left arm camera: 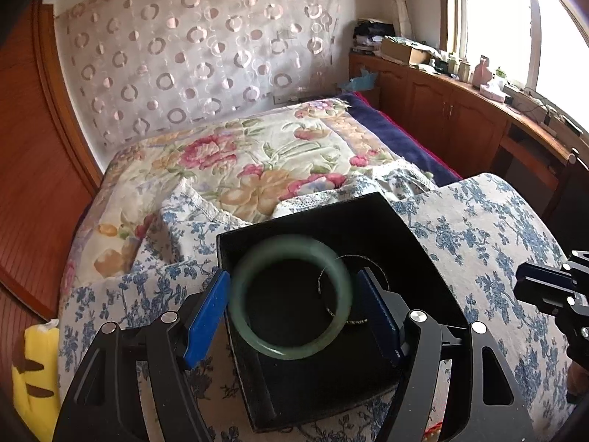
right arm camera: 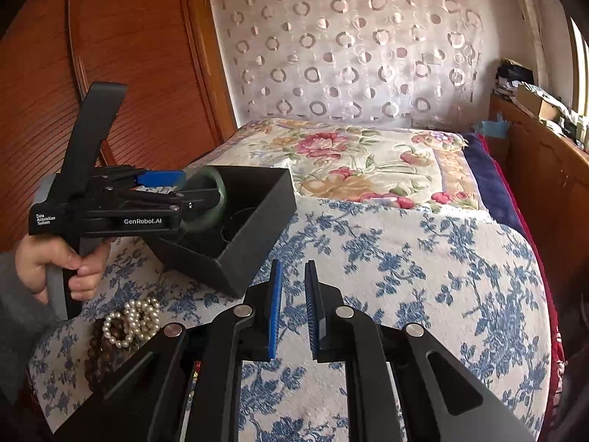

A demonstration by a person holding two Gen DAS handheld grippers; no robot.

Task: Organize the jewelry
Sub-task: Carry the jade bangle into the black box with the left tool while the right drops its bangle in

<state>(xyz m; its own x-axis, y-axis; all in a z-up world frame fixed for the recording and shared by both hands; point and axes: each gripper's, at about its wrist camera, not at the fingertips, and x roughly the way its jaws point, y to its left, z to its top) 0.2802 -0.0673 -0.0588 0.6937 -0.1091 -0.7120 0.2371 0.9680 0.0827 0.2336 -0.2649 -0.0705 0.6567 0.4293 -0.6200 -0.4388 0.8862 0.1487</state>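
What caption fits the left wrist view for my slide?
Left gripper poised over the black box, green jade bangle blurred between its open fingers, a thin bracelet already inside.

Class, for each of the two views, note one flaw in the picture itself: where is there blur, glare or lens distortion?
Left wrist view: the green bangle between the left gripper fingers is motion-blurred along its upper rim; the window is blown out white; the cabinet edge bows from the fisheye. Right wrist view: the bangle smears over the black box, while the pearl bracelets stay sharp.
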